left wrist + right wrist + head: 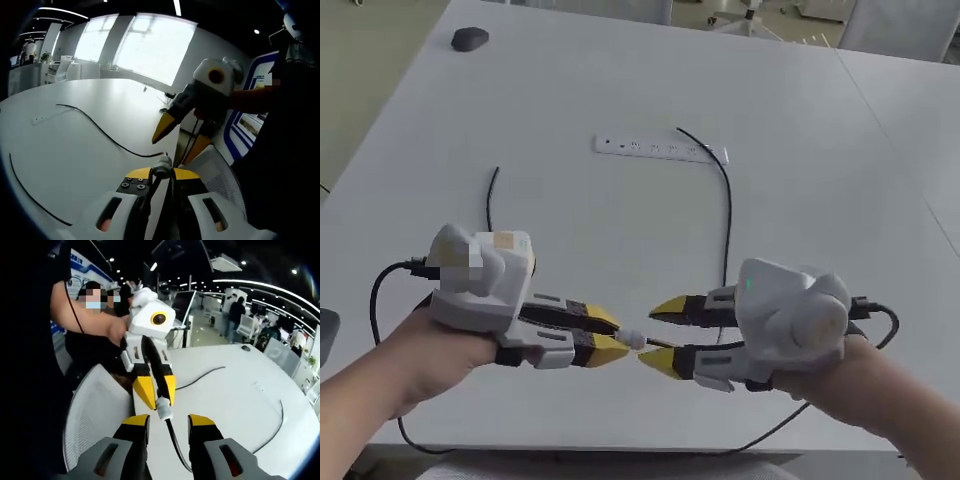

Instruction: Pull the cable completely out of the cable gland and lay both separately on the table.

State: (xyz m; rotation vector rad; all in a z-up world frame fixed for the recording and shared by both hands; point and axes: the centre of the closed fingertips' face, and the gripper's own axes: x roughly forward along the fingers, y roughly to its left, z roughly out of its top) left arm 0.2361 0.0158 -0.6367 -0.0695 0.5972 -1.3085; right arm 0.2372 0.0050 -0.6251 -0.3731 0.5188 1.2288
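At the near edge of the desk [570,90], toward 6 o'clock in the head view, the left gripper [608,340] holds the pale cable gland [632,340] with its fingers pressed together on the gland's body, apparently clear of the surface. The right gripper [650,337] faces it from 3 o'clock with its fingers spread. In the right gripper view the black cable [175,444] leaves the gland and runs down between those fingers, touched by neither. The cable is thus not yet withdrawn, and the step in hand is judged to be the right gripper's grasp on it. A black lead curving away toward 12 o'clock, ending near the power strip [660,150], is probably the cable's free length, though the join is hidden behind the right gripper. A shorter black lead [492,192] lies at 10 o'clock and a mouse [470,38] at 11 o'clock, both well apart from the work. To do the step well, the right fingers should close on the cable just beside the gland, where it is straight. The pull should then run along the gland's own axis toward 3 o'clock while the left gripper stays fixed. A sideways pull could kink the cable or twist the gland out of its pinch. A slipping grip calls for a fresh grasp nearer the gland.
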